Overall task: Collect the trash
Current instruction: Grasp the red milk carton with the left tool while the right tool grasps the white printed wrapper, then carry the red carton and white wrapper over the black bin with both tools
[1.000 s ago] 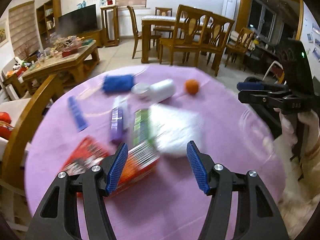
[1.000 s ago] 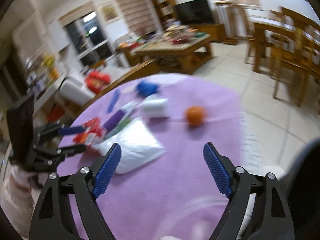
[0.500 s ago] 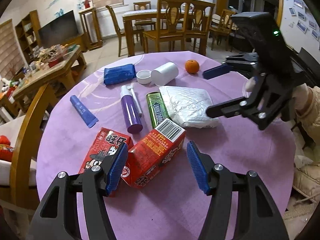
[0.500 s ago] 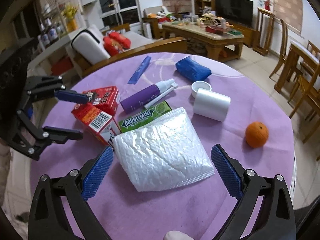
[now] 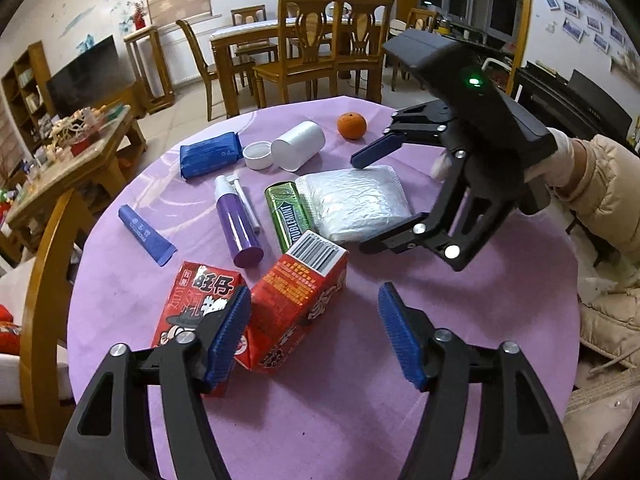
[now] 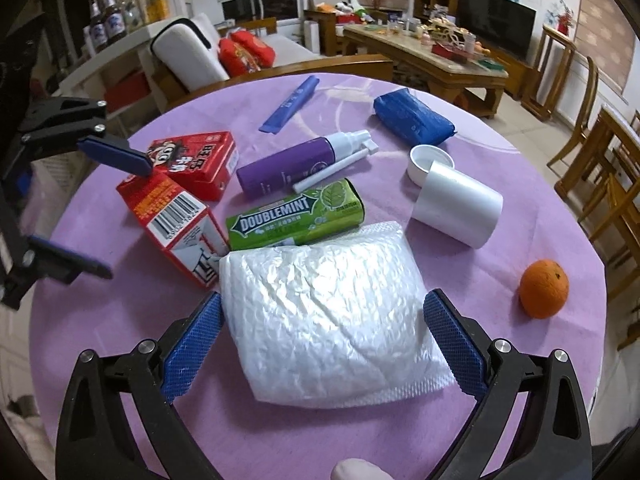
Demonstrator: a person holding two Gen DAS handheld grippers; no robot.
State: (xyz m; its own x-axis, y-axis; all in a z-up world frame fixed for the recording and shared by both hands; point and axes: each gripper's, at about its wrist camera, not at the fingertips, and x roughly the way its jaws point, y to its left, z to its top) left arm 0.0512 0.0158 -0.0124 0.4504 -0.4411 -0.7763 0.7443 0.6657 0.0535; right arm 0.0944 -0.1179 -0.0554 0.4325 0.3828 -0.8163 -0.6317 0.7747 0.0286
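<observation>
A round table in purple cloth [image 5: 328, 420] holds the litter. My left gripper [image 5: 314, 334] hangs low over a red carton with a barcode [image 5: 298, 300]. Its jaws are opening, and the carton lies between the pads, which do not press on it. A second red carton [image 5: 192, 300] lies just left of it. My right gripper [image 6: 322, 344] is wide open astride a white bubble pouch [image 6: 328, 312], one pad on each side, not squeezing. A green Doublemint pack [image 6: 296, 216] touches the pouch's far edge.
A purple spray bottle [image 5: 238, 224], a blue packet [image 5: 210, 154], a blue sachet [image 5: 146, 234], a white cup on its side [image 5: 298, 150] with its cap [image 5: 258, 154], and an orange [image 6: 544, 294] lie farther back. A wooden chair back [image 5: 44, 280] stands at the left edge.
My right gripper has swung in and sunk over the white pouch while its jaws widened. The left gripper has settled over the barcode carton, and its jaws stand a little wider.
</observation>
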